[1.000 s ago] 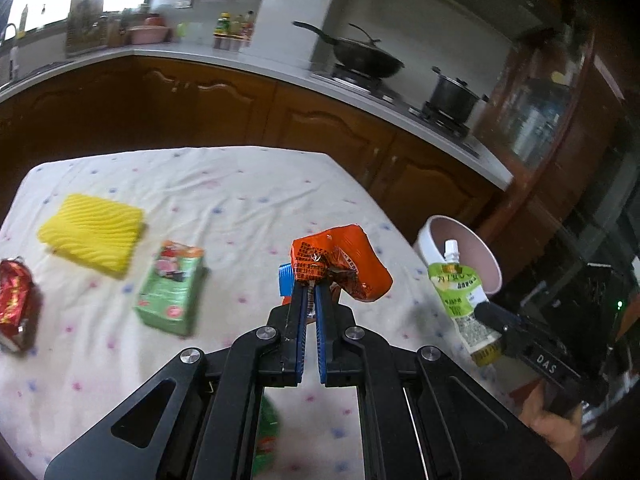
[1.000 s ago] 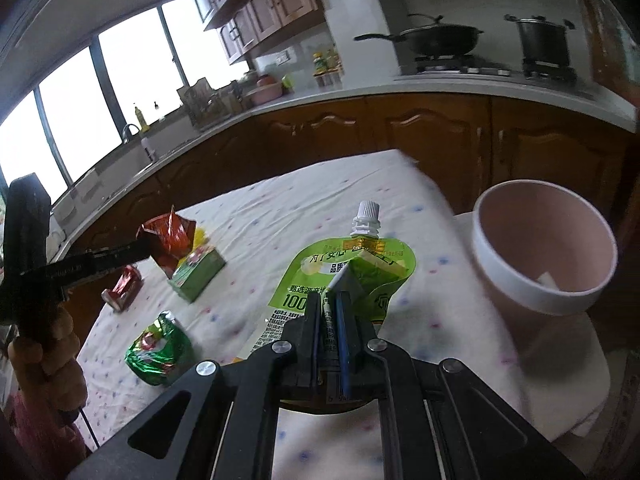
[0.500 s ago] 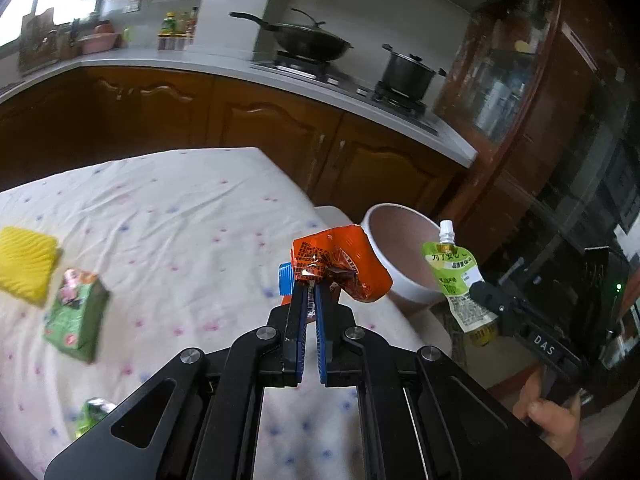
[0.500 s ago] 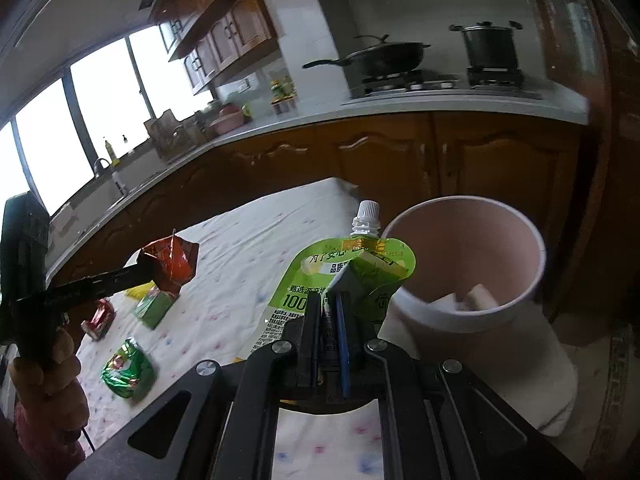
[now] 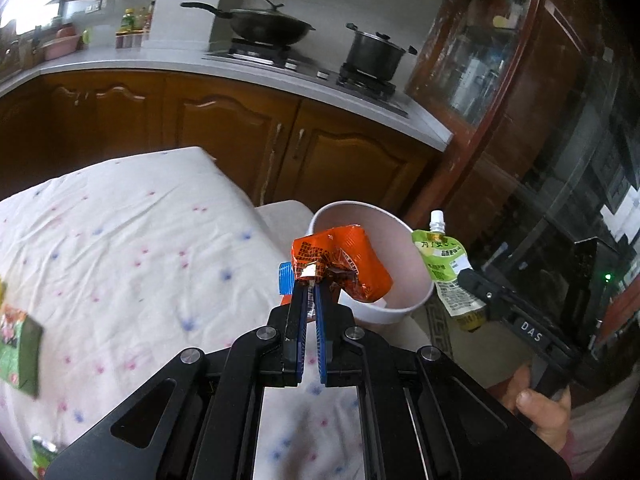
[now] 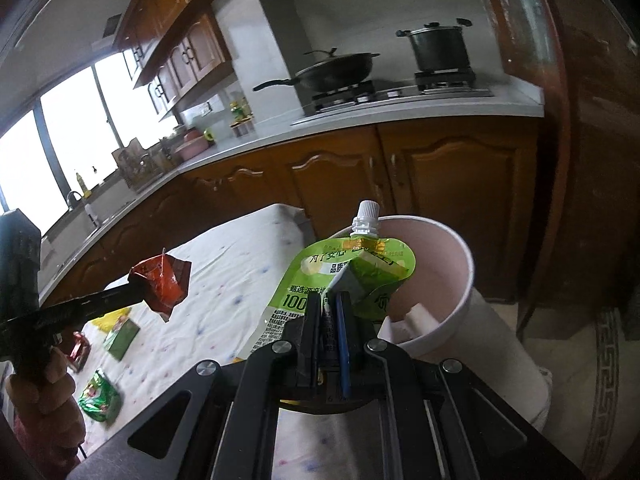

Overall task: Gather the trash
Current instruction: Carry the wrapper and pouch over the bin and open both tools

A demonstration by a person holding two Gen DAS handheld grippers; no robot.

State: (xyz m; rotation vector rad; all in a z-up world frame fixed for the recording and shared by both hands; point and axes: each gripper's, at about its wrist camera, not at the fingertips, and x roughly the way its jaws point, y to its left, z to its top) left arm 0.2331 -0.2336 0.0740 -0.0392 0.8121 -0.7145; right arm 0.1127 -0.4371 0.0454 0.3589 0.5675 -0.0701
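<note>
Left wrist view: mounted close behind the left gripper, angled down past the table edge toward the pink bin at frame centre. Right wrist view: mounted close behind the right gripper, angled down at the same bin, centre right. Shared: bin, tablecloth, stove counter, opposite gripper.

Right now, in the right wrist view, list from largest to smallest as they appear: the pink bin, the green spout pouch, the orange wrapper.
1. pink bin
2. green spout pouch, though nearness to the camera enlarges it
3. orange wrapper
</note>
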